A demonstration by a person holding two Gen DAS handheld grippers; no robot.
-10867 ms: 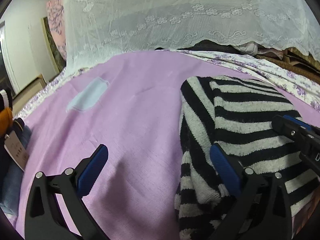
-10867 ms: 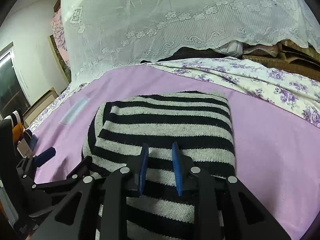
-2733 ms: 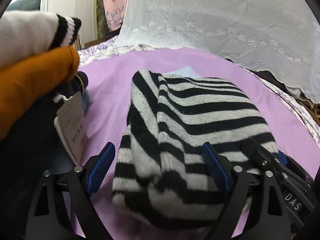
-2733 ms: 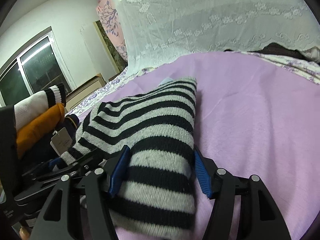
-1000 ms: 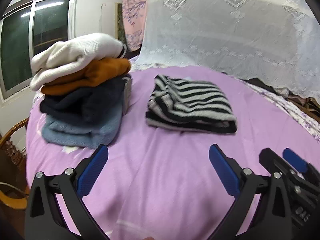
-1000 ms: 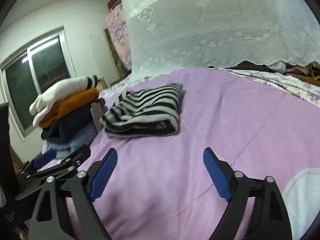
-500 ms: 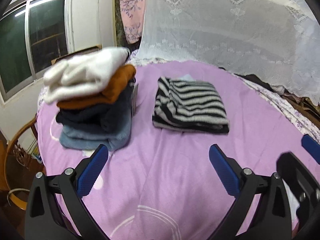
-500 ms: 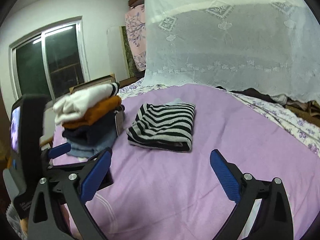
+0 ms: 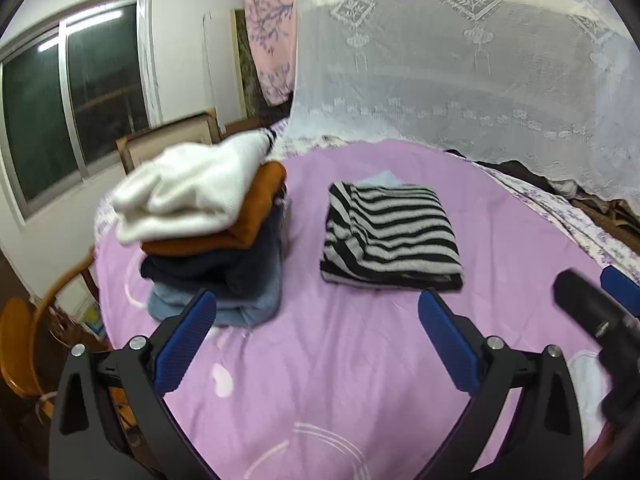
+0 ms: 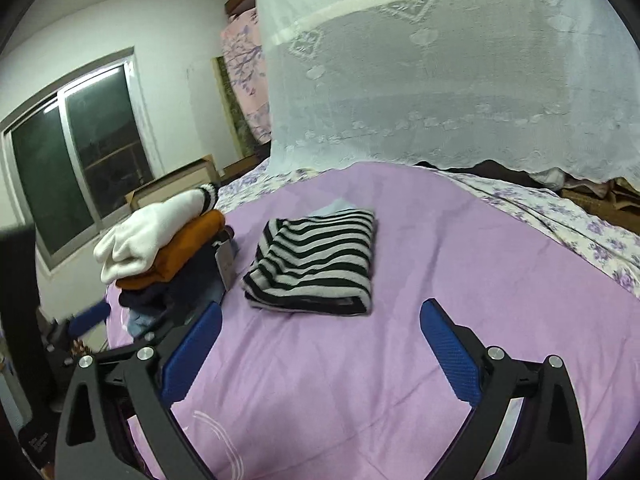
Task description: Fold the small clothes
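both grippers have drawn up and back from the striped sweater [image 9: 388, 236] since the frames a few seconds earlier, when the blue pads pressed on its knit; now it lies folded and untouched on the purple bed cover [image 9: 360, 380]. in the left wrist view the sweater sits at about one o'clock from the frame centre, a flat rectangle of black and grey stripes with its thick folded edge toward the camera; in the right wrist view it lies near eleven o'clock [image 10: 316, 260]. a pale blue cloth [image 9: 382, 179] peeks out from under its far edge. just beside the sweater, at its nine o'clock, stands a stack of folded clothes [image 9: 208, 232]: white on top, then orange, dark navy, and light blue denim at the bottom, with a paper tag [image 10: 225, 264] hanging on the side that faces the sweater. sweater and stack are near each other but apart. left gripper [image 9: 316, 340]: tongs spread wide, nothing between the pads, purple cover beneath. right gripper [image 10: 320, 344]: tongs likewise spread at full width, empty. the right gripper's tip also shows at four o'clock in the left wrist view, blurred. beyond the bed at twelve o'clock hangs a white lace net [image 9: 460, 72]; a floral sheet [image 10: 568, 216] borders the cover at two o'clock; a dark window [image 9: 72, 96] fills the wall at ten o'clock; a wooden chair [image 9: 24, 344] stands at eight o'clock.
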